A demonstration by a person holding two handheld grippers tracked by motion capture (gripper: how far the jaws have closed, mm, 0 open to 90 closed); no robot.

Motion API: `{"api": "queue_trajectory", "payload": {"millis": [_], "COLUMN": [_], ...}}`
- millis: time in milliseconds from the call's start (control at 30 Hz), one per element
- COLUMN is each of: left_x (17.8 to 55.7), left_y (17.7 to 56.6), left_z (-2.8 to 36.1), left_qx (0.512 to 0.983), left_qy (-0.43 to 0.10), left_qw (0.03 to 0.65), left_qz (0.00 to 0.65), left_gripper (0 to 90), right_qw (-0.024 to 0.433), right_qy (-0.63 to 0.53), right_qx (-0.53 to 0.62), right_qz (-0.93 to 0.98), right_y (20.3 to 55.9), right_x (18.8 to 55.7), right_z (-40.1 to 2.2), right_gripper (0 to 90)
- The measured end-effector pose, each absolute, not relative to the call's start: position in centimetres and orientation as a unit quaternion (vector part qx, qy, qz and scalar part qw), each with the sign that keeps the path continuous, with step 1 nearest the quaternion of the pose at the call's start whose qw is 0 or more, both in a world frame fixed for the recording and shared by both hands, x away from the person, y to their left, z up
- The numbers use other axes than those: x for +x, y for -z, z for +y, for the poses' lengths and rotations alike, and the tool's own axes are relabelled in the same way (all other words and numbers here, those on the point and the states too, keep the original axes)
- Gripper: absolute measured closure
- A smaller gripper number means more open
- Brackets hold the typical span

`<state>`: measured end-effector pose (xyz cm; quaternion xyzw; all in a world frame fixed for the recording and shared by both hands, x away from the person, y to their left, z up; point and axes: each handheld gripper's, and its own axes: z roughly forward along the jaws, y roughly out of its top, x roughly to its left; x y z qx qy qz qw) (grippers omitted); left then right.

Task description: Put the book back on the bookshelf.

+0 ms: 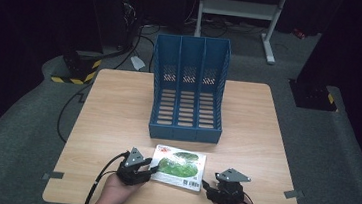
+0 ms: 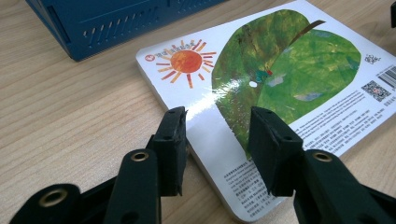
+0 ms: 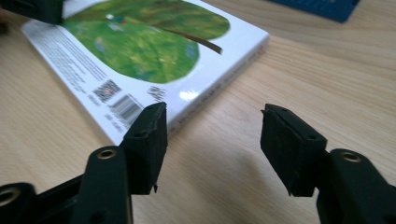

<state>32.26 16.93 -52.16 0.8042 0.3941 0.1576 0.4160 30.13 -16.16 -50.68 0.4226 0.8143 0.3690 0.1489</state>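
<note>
High view first: a picture book (image 1: 179, 167) lies flat near the front edge of the wooden table (image 1: 112, 115), its cover showing a big green leaf and a small orange sun, with barcode and printed text toward the person's side. From the left gripper view the book's (image 2: 280, 74) left edge sits between the two black jaws, one jaw out over the bare wood beside the spine edge, the other over the cover; a gap shows on both sides, so the left gripper (image 2: 217, 123) is parted and pressing on nothing. At the table it (image 1: 148, 169) sits right against the book's left side. The right gripper (image 1: 207, 186) rests just off the book's front right corner; in its own view the right gripper (image 3: 212, 123) stands wide, one jaw by the barcode corner of the book (image 3: 140, 60), the other over bare wood. Behind the book, well apart from both hands, stands a blue three-slot file rack (image 1: 188, 90).
</note>
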Motion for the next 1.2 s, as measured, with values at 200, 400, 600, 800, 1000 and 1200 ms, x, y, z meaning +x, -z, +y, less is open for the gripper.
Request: {"api": "queue_trajectory", "payload": {"millis": [200, 400, 600, 800, 1000, 1200], "left_x": [32.3, 32.3, 32.3, 32.4, 32.4, 32.3], "left_y": [52.2, 52.3, 52.3, 52.3, 52.3, 52.4], "left_z": [17.0, 17.1, 17.2, 17.1, 16.9, 16.5], "left_qx": [0.802, 0.799, 0.796, 0.792, 0.789, 0.788], "left_qy": [-0.156, -0.154, -0.158, -0.17, -0.168, -0.18], "left_qw": [0.417, 0.417, 0.416, 0.409, 0.408, 0.402], "left_qz": [0.398, 0.405, 0.412, 0.421, 0.428, 0.431], "left_gripper": [52.7, 50.7, 47.1, 40.7, 38.9, 32.2], "right_qw": [0.128, 0.113, 0.112, 0.12, 0.126, 0.117], "right_qy": [-0.396, -0.373, -0.351, -0.352, -0.352, -0.375], "right_qx": [0.402, 0.383, 0.376, 0.377, 0.394, 0.392], "right_qz": [0.816, 0.837, 0.85, 0.848, 0.84, 0.832], "right_y": [50.3, 51.1, 51.8, 51.7, 51.7, 51.5], "right_x": [29.9, 30.1, 30.2, 30.4, 30.6, 30.6], "right_z": [-15.0, -13.7, -13.3, -13.6, -14.2, -14.2], "right_gripper": [33.5, 27.4, 25.3, 27.8, 28.7, 27.2]}}
